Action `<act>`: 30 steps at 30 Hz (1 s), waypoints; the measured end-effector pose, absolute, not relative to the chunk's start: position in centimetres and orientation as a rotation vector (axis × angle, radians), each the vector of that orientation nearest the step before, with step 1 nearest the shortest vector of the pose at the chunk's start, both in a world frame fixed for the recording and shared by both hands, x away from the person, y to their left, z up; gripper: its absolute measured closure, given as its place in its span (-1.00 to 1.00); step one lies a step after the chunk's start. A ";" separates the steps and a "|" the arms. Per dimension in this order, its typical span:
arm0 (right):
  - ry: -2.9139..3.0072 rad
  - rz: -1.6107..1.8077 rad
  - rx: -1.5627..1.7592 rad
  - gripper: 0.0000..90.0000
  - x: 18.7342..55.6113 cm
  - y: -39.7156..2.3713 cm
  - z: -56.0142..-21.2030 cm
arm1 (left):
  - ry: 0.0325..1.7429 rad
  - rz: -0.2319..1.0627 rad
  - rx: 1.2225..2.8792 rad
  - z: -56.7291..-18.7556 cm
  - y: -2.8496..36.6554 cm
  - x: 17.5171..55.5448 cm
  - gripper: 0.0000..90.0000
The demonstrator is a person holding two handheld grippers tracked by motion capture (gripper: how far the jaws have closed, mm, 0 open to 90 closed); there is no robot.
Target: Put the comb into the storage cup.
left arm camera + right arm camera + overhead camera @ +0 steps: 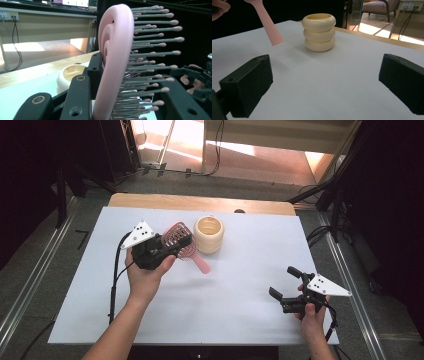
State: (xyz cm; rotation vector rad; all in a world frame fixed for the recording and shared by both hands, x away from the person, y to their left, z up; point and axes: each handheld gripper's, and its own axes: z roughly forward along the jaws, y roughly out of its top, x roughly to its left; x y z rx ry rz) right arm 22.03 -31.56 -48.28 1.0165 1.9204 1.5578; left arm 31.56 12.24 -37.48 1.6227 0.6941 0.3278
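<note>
Our left claw (172, 246) is clamped on the pink hairbrush (186, 247), handle angled down toward the cream cup (208, 234) just beside it. Our right claw (285, 285) gapes wide, holding nothing, well apart over the bench (240, 285).

One pink hairbrush (182, 245), head clamped between two black jaws. One cream ribbed cup (208, 234), made of three stacked rings. Two handheld grippers: left gripper (172, 247) and right gripper (284, 282). Two hands, one per gripper: left hand (145, 275), right hand (312, 315). One white table (240, 285). Two grey three-cornered plates.
</note>
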 end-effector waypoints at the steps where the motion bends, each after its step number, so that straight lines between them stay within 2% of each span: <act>1: 1.916 1.553 1.024 -1.00 22.0 -31.8 -48.4 | 0.694 0.328 1.622 -37.4 12.2 31.6 0.42; 30: 1.898 1.569 1.037 -1.00 22.1 -32.9 -48.8 | 0.692 0.356 1.621 -35.8 10.6 34.1 0.42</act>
